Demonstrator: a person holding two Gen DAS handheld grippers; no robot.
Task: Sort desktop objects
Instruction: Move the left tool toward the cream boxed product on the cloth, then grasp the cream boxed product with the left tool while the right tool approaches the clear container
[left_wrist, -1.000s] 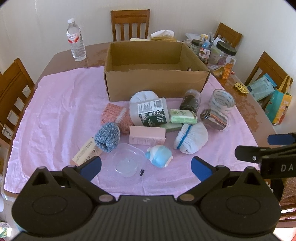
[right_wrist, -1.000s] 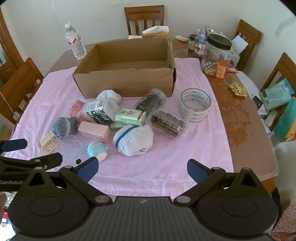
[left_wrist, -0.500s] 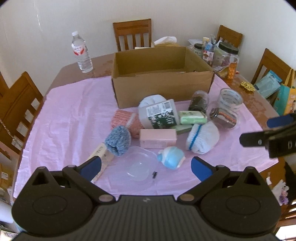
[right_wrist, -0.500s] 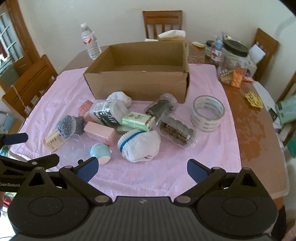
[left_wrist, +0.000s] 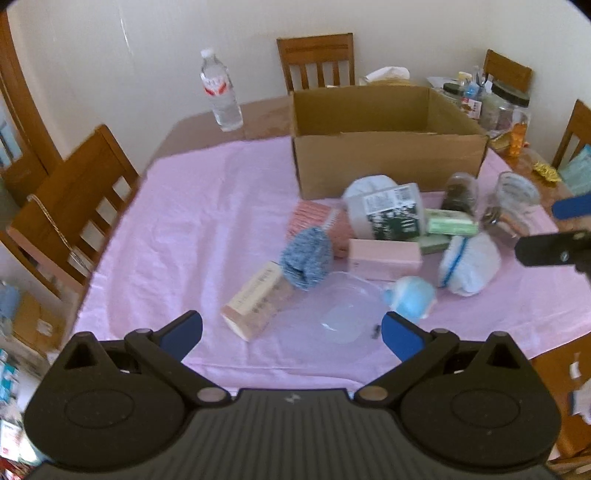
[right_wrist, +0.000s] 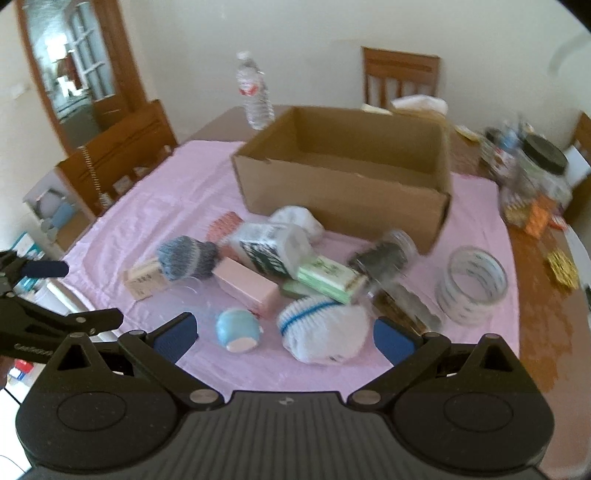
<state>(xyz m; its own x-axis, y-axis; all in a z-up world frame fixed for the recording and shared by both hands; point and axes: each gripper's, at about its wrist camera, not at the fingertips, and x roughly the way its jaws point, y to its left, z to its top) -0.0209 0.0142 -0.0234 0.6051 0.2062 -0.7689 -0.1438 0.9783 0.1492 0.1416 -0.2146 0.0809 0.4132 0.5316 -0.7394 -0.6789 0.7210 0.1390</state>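
Dining room, pale walls, wooden chairs (left_wrist: 316, 61) round a table (right_wrist: 543, 325) under a pink cloth (left_wrist: 192, 221). Frames a little blurred

Cardboard box (left_wrist: 388, 147) sits far centre, open at the top; what shows of its inside is bare. A water bottle (left_wrist: 221, 92) stands at the far left, well apart from everything else

The things to sort lie heaped just near of the box:
- plastic jug (left_wrist: 386, 214) with a dark label, on its side, nearest the box. Stiff and slick; take it across the body
- white sock bundle with a blue stripe (right_wrist: 323, 330), near right. Soft, light, will squash; pinch it at the middle
- grey-blue knit bundle (right_wrist: 186, 256), left side, resting against a small printed carton (left_wrist: 255, 299). Same handling
- tape roll (right_wrist: 472, 284), right, apart from the heap. Rigid ring; grip through the wall
- pink box (left_wrist: 386, 258) and green box (right_wrist: 328, 277), mid-heap. Light card, flat sides, easy
- two clear jars (right_wrist: 384, 256) on their sides. Likely to roll, and fragile if glass
- clear plastic lid (left_wrist: 332, 314), near edge. Thin and flat, awkward to lift
- small blue round thing (right_wrist: 238, 328) just beside the lid

Left gripper (left_wrist: 291, 330) hangs over the near edge, fingers spread, empty. Right gripper (right_wrist: 282, 334) likewise wide apart, holding nothing
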